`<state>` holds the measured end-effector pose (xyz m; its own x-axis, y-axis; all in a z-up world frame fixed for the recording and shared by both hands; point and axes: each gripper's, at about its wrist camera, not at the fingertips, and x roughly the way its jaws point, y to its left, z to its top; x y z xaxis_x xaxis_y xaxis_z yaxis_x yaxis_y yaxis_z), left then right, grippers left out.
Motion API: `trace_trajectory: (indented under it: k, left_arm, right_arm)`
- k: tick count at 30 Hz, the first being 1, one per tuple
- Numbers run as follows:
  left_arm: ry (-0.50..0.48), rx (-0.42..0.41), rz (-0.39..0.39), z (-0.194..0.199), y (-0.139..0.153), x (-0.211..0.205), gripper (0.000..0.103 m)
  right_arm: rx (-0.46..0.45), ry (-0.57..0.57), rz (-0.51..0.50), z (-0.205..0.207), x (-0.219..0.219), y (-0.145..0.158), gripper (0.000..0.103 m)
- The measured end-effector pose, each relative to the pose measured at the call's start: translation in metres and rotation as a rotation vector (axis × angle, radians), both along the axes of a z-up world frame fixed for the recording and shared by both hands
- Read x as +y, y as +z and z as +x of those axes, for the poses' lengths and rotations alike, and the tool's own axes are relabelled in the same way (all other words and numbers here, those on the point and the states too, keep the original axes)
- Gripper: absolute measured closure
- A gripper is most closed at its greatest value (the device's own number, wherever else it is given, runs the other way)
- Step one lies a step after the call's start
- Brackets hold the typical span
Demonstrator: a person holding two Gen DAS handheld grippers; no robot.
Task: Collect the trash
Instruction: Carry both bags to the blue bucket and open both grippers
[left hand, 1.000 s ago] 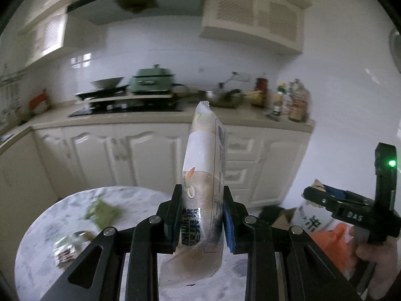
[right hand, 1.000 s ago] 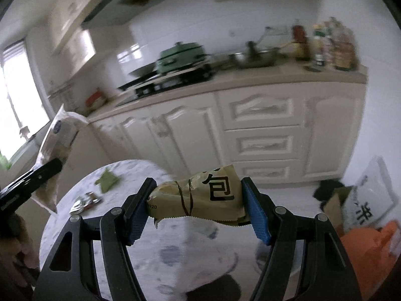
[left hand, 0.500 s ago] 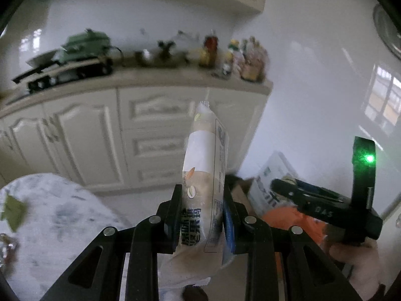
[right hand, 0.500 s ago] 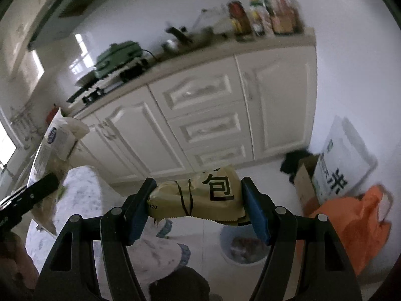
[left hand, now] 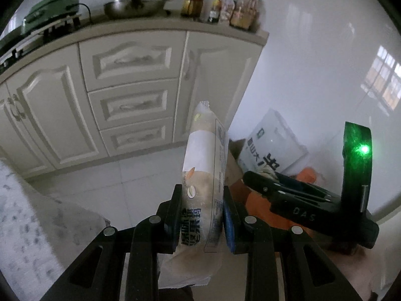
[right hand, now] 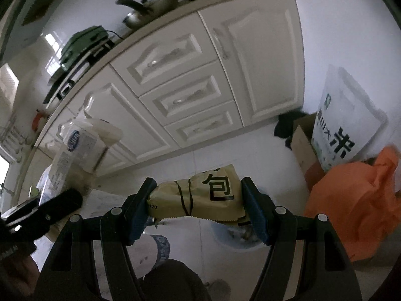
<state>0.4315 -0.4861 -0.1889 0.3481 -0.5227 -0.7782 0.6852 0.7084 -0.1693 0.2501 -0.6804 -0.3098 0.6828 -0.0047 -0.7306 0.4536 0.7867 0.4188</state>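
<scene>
My left gripper point(left hand: 201, 219) is shut on a tall pale snack wrapper point(left hand: 204, 175) that stands upright between its pads. My right gripper point(right hand: 198, 210) is shut on a tan paper-like packet point(right hand: 200, 195) with black print, held crosswise. Below that packet, on the floor, sits a small blue bin point(right hand: 235, 235) with scraps inside, partly hidden by the fingers. In the left wrist view the right gripper point(left hand: 253, 178) shows at the right. In the right wrist view the left gripper's wrapper point(right hand: 75, 148) shows at the left.
White kitchen cabinets point(left hand: 130, 105) with a cluttered counter stand behind. A white rice sack point(right hand: 345, 125), a cardboard box point(right hand: 303, 150) and an orange plastic bag point(right hand: 356, 205) lie against the wall at right. The marble table edge point(left hand: 30, 225) is at left. A person's leg point(right hand: 173, 276) is below.
Both grippers swung away from the marble table toward the floor by the cabinets and tilted down, each keeping its wrapper. The blue bin and orange bag came into view.
</scene>
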Motion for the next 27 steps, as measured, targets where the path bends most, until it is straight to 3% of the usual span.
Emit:
trace_trajectory:
  k: [5,7,8,9,11,16,19,27]
  left_arm:
    - [-0.019,0.043,0.036,0.027,-0.024,-0.036,0.076]
    - [-0.029,0.068,0.064,0.037,-0.037,-0.050,0.070]
    - [-0.033,0.076,0.086,0.043,-0.044,-0.059,0.056]
    - [-0.030,0.084,0.104,0.050,-0.052,-0.065,0.034]
    - [-0.016,0.084,0.133,0.060,-0.060,-0.076,0.018]
    - [0.026,0.072,0.143,0.068,-0.066,-0.081,0.008]
    - [0.039,0.058,0.142,0.058,-0.062,-0.070,0.007]
    - [0.054,-0.023,0.096,0.002,-0.015,-0.006,0.001]
  right_arm:
    - [0.034,-0.008,0.033,0.011,-0.015,-0.024,0.028]
    - [0.041,-0.034,0.053,0.010,-0.023,-0.034,0.018]
    - [0.047,-0.048,0.054,0.010,-0.026,-0.036,0.016]
    - [0.052,-0.062,0.057,0.008,-0.029,-0.038,0.014]
    - [0.054,-0.083,0.071,0.003,-0.033,-0.041,0.011]
    - [0.067,-0.114,0.066,-0.009,-0.034,-0.041,0.000]
    - [0.078,-0.149,0.069,-0.017,-0.033,-0.042,0.000]
    - [0.053,-0.142,0.067,-0.025,-0.011,-0.022,0.000]
